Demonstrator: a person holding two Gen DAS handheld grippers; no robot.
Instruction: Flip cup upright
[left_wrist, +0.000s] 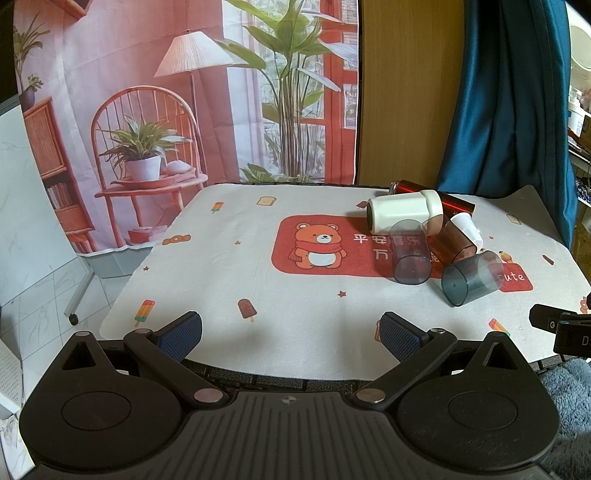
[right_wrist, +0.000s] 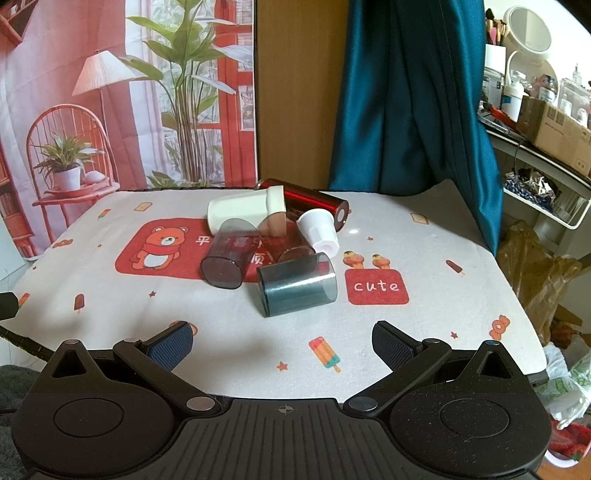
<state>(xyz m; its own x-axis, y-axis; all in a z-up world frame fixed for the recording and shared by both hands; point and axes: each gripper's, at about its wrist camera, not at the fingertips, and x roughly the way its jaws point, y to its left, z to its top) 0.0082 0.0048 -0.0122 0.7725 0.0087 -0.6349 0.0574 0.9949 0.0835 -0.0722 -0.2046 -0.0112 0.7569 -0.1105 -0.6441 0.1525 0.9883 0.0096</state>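
- At the bottom of the left wrist view, the left gripper (left_wrist: 290, 334) is spread wide, its blue-padded fingers (left_wrist: 181, 334) released and grasping nothing, above the near edge of the table cloth (left_wrist: 221, 295).
- At the bottom of the right wrist view, the right gripper (right_wrist: 282, 345) is likewise spread wide and empty, over the near edge of the same cloth (right_wrist: 443, 314).
- Just beyond it, near the centre of the right wrist frame, the blue-grey translucent cup (right_wrist: 297, 283) lies on its side, closed base toward the lower left and open mouth toward the upper right; in the left wrist view it sits at right of centre (left_wrist: 472, 278).
- Just left of it, the smoky purple translucent cup (right_wrist: 231, 253) also lies tipped over, base toward the camera, on the red bear print (right_wrist: 162, 247); it appears again in the left wrist view (left_wrist: 410, 253).
- Behind these two, a brown translucent cup (right_wrist: 291, 245) lies on its side, partly hidden.
- To its right, a small white cup (right_wrist: 319, 232) is tipped with its mouth toward the lower right.
- Farther back, a cream cup (right_wrist: 245, 210) lies on its side, touching the pile.
- Farthest back, a glossy red cylinder (right_wrist: 314, 203) lies on its side behind the cream cup.
- Beyond the table hang a printed backdrop (right_wrist: 110, 92) at the upper left and a teal curtain (right_wrist: 406, 92) at the upper right.
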